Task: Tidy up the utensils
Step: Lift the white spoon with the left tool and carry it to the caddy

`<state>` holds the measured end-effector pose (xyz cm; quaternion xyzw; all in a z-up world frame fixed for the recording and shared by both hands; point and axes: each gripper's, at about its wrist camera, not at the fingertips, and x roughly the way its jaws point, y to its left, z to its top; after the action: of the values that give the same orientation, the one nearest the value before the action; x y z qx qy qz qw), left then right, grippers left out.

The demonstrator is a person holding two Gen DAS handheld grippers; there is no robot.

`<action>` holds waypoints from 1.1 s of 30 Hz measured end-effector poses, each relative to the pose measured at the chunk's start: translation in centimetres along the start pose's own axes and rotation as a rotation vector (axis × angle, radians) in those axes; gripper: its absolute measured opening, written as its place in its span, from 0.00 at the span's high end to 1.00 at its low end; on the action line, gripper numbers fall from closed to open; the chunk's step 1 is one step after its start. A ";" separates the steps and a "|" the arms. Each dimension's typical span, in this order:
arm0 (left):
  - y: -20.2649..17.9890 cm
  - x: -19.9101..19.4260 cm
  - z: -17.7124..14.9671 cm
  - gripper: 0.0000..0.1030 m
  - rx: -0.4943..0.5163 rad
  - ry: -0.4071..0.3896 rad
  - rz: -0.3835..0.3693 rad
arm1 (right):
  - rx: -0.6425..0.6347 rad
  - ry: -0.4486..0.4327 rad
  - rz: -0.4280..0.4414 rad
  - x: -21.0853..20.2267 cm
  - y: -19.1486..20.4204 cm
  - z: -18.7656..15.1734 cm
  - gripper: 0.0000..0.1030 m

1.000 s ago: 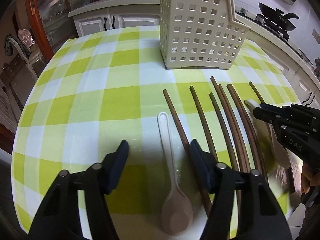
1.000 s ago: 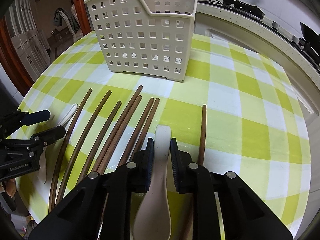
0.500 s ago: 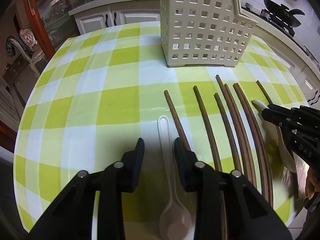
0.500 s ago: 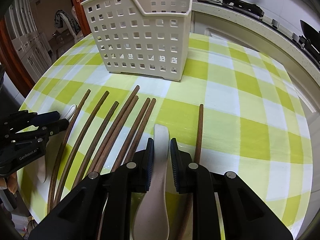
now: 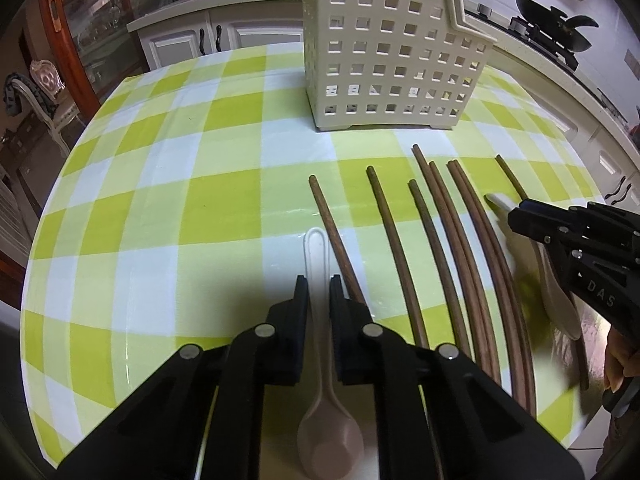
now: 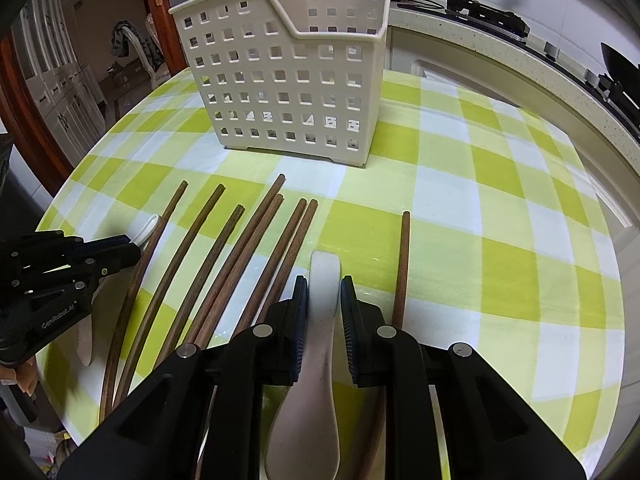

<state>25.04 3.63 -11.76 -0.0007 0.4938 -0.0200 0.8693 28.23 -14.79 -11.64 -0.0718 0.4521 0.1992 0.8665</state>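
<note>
L gripper (image 5: pixel 319 300) closing on slim spoon (image 5: pixel 320 344) handle; R gripper (image 6: pixel 324 304) clamps wide spoon (image 6: pixel 316 360). Risk: thin handles slip/pivot on lift.

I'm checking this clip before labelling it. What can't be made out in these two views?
- Left wrist view: the slim spoon has its bowl partly cut off by the bottom edge.
- Right wrist view: the wide spoon has its bowl running off the bottom edge between the gripper's arms.
- Both views: the basket interior, hidden by its own walls.
- Both views: the chopsticks' near ends, blurred or covered by the grippers.
</note>
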 end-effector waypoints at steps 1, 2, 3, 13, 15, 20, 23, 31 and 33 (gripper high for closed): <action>0.0 -0.2 0.0 0.89 0.000 -0.008 0.000 | -0.001 -0.006 0.001 -0.2 0.0 0.0 0.82; 0.0 -0.4 0.0 0.89 -0.001 -0.014 -0.001 | -0.001 -0.015 0.001 -0.5 0.0 0.1 0.82; 0.0 -0.8 0.1 0.89 -0.003 -0.023 -0.004 | 0.000 -0.024 0.002 -0.9 0.0 0.1 0.82; -0.1 -5.5 -0.4 0.89 0.010 -0.135 -0.011 | -0.028 -0.090 -0.028 -4.2 0.8 0.2 0.84; 0.0 -5.7 -0.7 0.89 0.007 -0.137 -0.015 | -0.028 -0.071 -0.021 -3.9 0.7 0.1 0.83; 0.2 -5.7 -1.2 0.89 0.002 -0.138 -0.027 | -0.014 -0.021 -0.045 -2.4 0.1 -0.2 0.74; 0.2 -5.6 -1.3 0.89 0.004 -0.140 -0.035 | -0.044 -0.013 -0.041 -1.9 0.5 -0.3 0.47; -0.1 -6.1 -1.1 0.89 0.028 -0.159 -0.030 | -0.102 0.050 -0.065 0.3 1.0 0.6 0.66; -0.2 -6.3 -1.1 0.89 0.033 -0.164 -0.029 | -0.116 0.078 -0.052 0.8 1.0 0.8 0.71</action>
<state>20.86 3.71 -6.94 0.0047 0.4204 -0.0403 0.9064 28.83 -13.38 -11.79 -0.1413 0.4714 0.1993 0.8474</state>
